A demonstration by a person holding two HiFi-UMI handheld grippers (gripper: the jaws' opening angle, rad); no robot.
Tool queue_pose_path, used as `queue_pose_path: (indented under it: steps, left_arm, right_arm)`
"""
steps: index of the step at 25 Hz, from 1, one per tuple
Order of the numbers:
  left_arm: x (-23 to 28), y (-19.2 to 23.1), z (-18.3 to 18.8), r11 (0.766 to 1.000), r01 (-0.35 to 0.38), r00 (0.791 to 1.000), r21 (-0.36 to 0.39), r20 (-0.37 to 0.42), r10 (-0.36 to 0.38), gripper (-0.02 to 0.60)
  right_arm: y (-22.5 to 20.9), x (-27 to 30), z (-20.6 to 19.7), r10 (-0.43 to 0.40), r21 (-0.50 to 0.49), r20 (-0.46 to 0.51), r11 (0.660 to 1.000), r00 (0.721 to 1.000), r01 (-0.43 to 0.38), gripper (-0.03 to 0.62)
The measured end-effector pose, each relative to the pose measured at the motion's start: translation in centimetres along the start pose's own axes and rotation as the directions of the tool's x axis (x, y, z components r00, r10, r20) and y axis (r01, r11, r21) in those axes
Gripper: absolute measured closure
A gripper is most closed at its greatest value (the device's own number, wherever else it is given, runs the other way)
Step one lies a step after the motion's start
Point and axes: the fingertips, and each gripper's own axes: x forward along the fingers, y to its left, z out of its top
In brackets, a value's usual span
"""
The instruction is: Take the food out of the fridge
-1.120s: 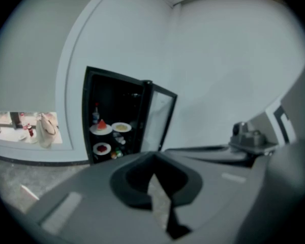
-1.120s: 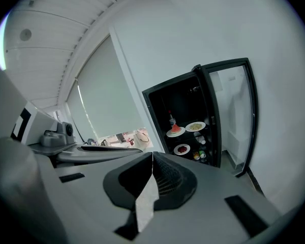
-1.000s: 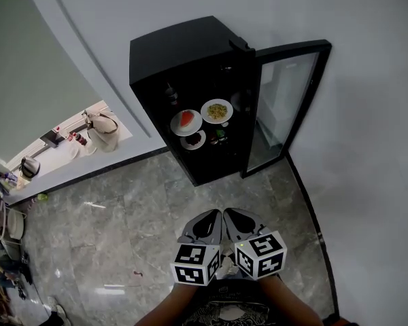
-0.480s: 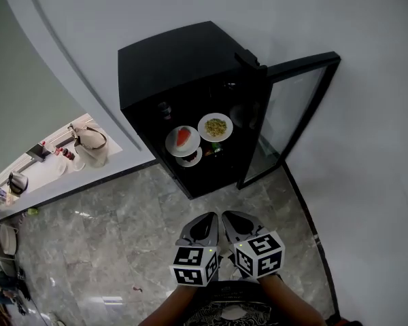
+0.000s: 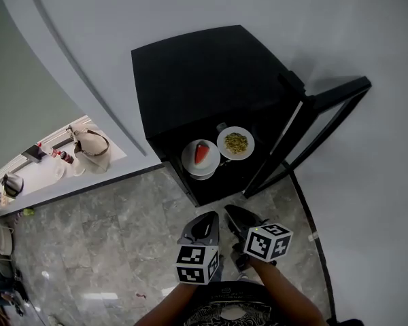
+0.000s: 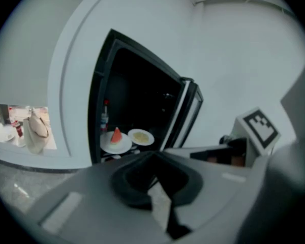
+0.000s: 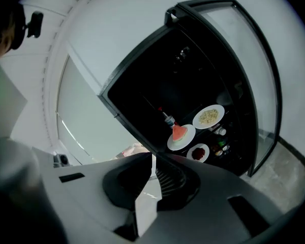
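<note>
White plates [image 5: 189, 159] — well beyond R grpr [image 5: 232, 213]

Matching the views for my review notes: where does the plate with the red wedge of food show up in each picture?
Head view: the plate with the red wedge is at centre, on a shelf in the open fridge.
Left gripper view: left of centre, low in the fridge opening.
Right gripper view: right of centre, inside the fridge.
Shared landmark: the plate of yellow food just to its right in every view.
</note>
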Motion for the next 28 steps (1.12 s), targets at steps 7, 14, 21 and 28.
queue_pose_path:
  steps: [7, 14, 21, 28]
  left_arm:
    - [1.2, 4.5, 1.9, 1.000, 0.011, 0.999, 0.007, 0.031, -0.011, 0.595]
    - [3.0, 7.2, 2.4, 1.000, 0.018, 1.000, -0.001, 0.021, -0.018, 0.595]
    - [4.3, 9.0, 1.4, 1.000, -0.028, 0.999, 0.005, -0.020, 0.028, 0.595]
    - [4.5, 9.8, 0.7, 0.997, -0.076, 0.996, -0.016, -0.049, 0.075, 0.595]
  right_arm:
    - [-2.6, 7.2, 1.3, 0.070, 0.314, 0.091, 0.945, 0.993, -0.095, 0.591]
    - [-7.5, 12.6, 0.9, 0.055, 0.505, 0.122, 0.856, 0.991, -0.109, 0.507]
    - [-11.3, 16.7, -0.6, 0.034, 0.604, 0.088, 0.793, 0.996, -0.081, 0.492]
    - [-11.6, 19.3, -0.3, 0.095, 0.672, 0.089, 0.729, 0.992, -0.130, 0.495]
